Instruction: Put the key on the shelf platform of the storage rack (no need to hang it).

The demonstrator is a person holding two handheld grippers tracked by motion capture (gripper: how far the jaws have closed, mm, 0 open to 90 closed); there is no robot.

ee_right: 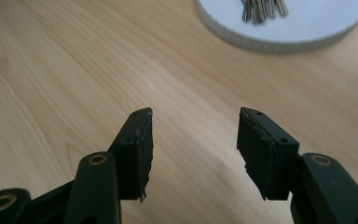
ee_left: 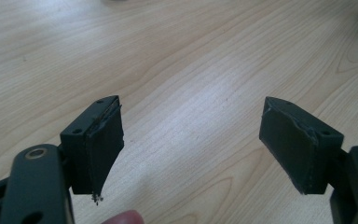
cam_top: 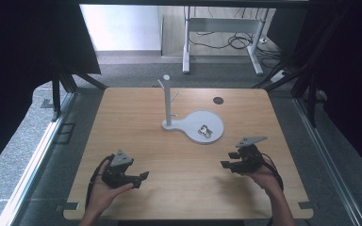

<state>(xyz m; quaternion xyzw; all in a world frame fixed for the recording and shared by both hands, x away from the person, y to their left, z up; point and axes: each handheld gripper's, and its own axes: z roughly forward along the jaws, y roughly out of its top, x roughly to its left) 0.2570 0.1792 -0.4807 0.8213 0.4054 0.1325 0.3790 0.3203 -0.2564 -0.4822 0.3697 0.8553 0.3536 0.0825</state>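
Showing keys point(ee_right: 262, 9) ahead, right gripper point(ee_right: 195, 154) fingers apart; left gripper point(ee_left: 191, 149) sees bare table point(ee_left: 177, 56).

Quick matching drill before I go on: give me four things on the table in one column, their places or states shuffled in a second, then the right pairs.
Things:
1. metal pieces
2. white post
3. dark round spot
4. right gripper

Places or states:
A. stands upright on the narrow end of the white base
B. jaws open, nothing between them, near the table's front right
C. lie on the round part of the white base
D. on the bare wood, beyond the base toward the far edge

Pairs: 1-C, 2-A, 3-D, 4-B
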